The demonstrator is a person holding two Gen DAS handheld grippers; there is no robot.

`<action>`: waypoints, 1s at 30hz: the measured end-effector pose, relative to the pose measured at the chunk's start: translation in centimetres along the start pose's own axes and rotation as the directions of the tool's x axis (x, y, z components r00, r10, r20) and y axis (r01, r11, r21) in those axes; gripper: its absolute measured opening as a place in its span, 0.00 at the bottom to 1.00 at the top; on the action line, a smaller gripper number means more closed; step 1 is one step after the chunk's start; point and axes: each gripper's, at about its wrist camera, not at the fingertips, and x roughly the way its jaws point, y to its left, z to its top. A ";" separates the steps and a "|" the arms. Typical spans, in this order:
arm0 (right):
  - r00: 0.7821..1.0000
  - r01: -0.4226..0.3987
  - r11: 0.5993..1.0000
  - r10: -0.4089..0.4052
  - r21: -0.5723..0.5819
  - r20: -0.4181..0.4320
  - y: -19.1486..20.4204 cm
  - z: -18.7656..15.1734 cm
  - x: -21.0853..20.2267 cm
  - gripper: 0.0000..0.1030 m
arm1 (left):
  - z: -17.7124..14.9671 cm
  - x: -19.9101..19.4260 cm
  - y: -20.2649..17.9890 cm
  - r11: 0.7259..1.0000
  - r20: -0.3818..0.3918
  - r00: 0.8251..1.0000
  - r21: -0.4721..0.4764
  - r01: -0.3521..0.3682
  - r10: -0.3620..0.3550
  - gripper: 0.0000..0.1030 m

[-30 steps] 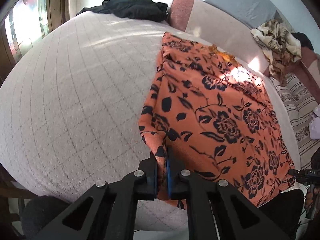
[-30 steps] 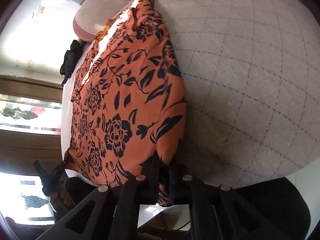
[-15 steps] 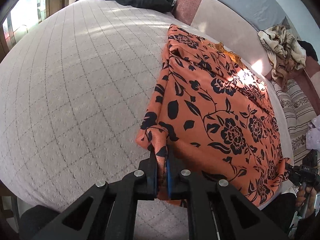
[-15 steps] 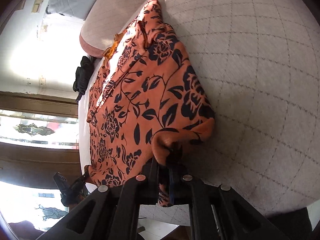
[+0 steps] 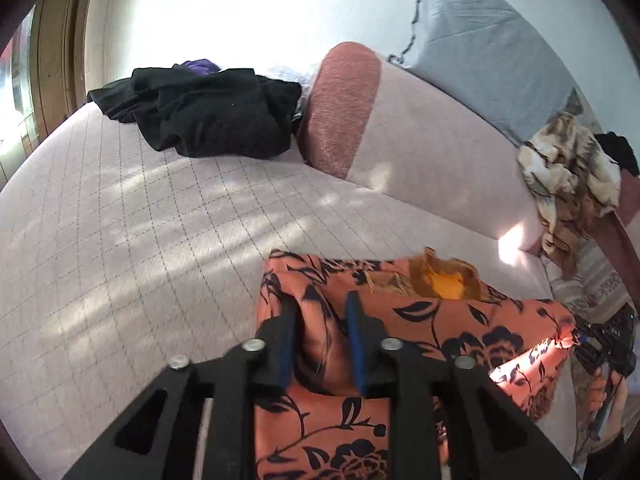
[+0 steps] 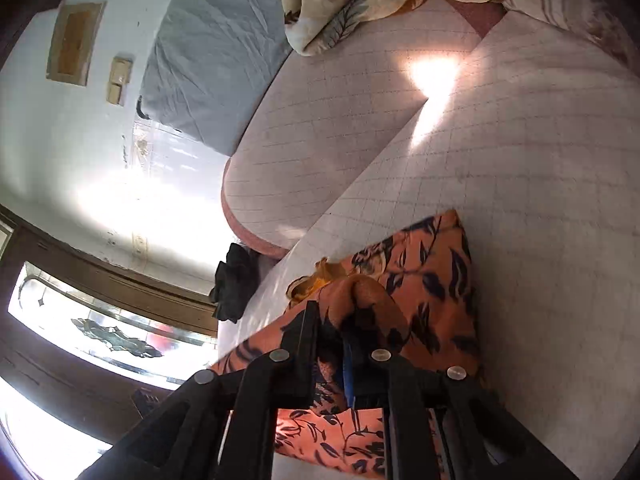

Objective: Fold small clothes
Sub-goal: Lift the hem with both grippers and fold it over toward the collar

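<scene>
One fold laid across orange floral garment (image 5: 460,320), left gripper (image 5: 320,312) and right gripper (image 6: 330,326) jaws opening around released cloth; further folds probably remaining.

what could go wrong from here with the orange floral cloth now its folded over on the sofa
1. Both grippers' jaws are opening with the orange black-flowered cloth bunched between them. The left gripper could snag a hump of fabric and drag the fold open as it pulls back.

2. By the right gripper the cloth corner bulges up, so it may flop back rather than lie flat.

3. A yellow inner layer peeks out at the far edge, suggesting the edges are not lined up.
</scene>
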 end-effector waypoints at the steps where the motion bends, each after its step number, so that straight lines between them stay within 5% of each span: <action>1: 0.999 0.044 0.999 -0.044 0.002 -0.009 -0.9 0.5 1.2 0.37 | 0.4 2.1 0.7 0.997 -0.057 0.996 -0.031 -0.071 0.069 0.61; 2: 0.994 0.110 0.994 -0.110 0.018 -0.005 -1.7 0.4 1.9 0.71 | 0.5 3.3 1.4 0.991 -0.085 0.990 -0.056 -0.120 0.115 0.62; 3: 0.988 0.152 0.988 -0.153 0.031 0.022 -2.3 -0.2 1.8 0.75 | 0.4 3.9 2.1 0.990 -0.088 0.990 -0.069 -0.119 0.113 0.62; 5: 0.992 0.119 0.992 -0.120 0.033 0.037 -3.3 -1.5 0.6 0.75 | -0.1 3.4 3.3 0.989 -0.082 0.990 -0.078 -0.122 0.116 0.62; 8: 0.984 0.174 0.984 -0.172 -0.041 0.054 -2.5 -4.6 -2.2 0.75 | -1.9 0.1 4.5 0.990 -0.012 0.992 -0.069 -0.123 0.123 0.64; 15: 0.994 0.105 0.992 -0.104 0.064 -0.023 -2.7 -14.7 -4.9 0.75 | -10.3 -6.4 3.8 0.988 0.005 0.999 -0.151 0.039 -0.038 0.70; 18: 0.992 0.121 0.984 -0.117 0.133 -0.036 -3.2 -16.5 -2.0 0.75 | -13.1 -4.3 2.4 0.979 -0.024 1.000 -0.205 -0.006 0.001 0.70; 23: 0.974 0.147 0.949 -0.188 0.278 0.128 -3.9 -15.3 0.3 0.74 | -13.5 -0.4 1.1 0.947 -0.022 0.991 -0.292 -0.132 0.131 0.70; 25: 0.963 0.166 0.938 -0.220 0.303 0.155 -3.6 -14.3 1.3 0.72 | -12.7 0.4 0.6 0.943 -0.009 0.985 -0.290 -0.165 0.169 0.66; 26: 0.958 0.168 0.924 -0.235 0.343 0.166 -3.8 -14.0 1.6 0.63 | -12.2 0.8 0.5 0.947 -0.023 0.987 -0.279 -0.160 0.160 0.28; 27: 0.955 0.171 0.916 -0.244 0.363 0.167 -3.9 -13.6 2.0 0.45 | -11.5 1.4 0.5 0.951 -0.058 0.992 -0.285 -0.123 0.111 0.17; 29: 0.945 0.172 0.902 -0.265 0.396 0.193 -4.4 -12.8 2.2 0.19 | -10.2 0.8 0.4 0.952 -0.055 0.994 -0.287 -0.111 0.100 0.16; 30: 0.946 0.169 0.906 -0.259 0.389 0.193 -4.3 -12.4 2.4 0.18 | -9.6 -0.1 -0.1 0.959 -0.035 0.994 -0.263 -0.106 0.101 0.16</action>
